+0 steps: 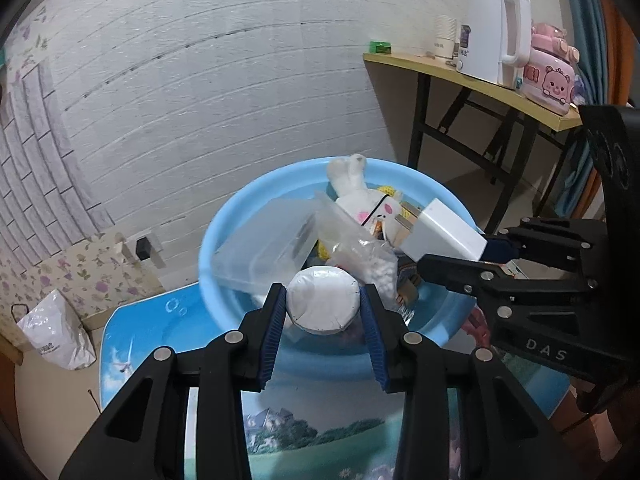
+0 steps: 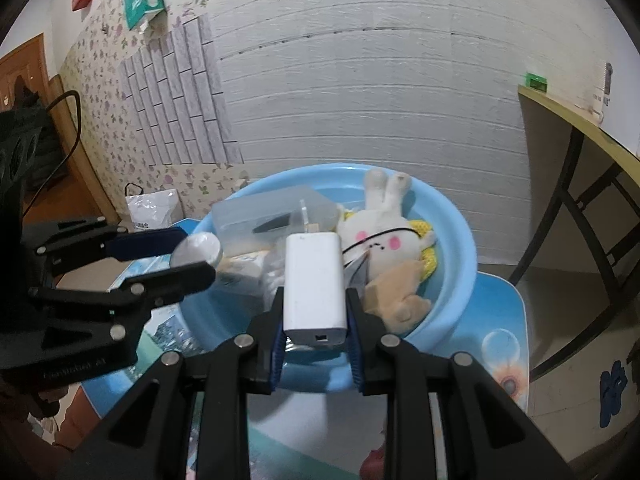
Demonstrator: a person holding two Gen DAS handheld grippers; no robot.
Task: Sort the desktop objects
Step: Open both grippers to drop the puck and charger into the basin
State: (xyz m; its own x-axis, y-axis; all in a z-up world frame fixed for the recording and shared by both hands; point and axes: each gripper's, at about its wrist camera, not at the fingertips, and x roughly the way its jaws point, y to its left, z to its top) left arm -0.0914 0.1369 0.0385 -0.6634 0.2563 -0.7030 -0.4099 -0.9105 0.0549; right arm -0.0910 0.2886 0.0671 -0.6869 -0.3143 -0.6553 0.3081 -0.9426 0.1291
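A light blue basin stands on a small picture-printed table. It holds a white plush rabbit, a clear plastic box, a bag of white pellets and a tan plush piece. My left gripper is shut on a round white wrapped disc over the basin's near rim. My right gripper is shut on a white charger block above the basin.
A wooden side table at the right carries a white kettle, paper cups and a pink toy. A white plastic bag lies on the floor by the wall at the left.
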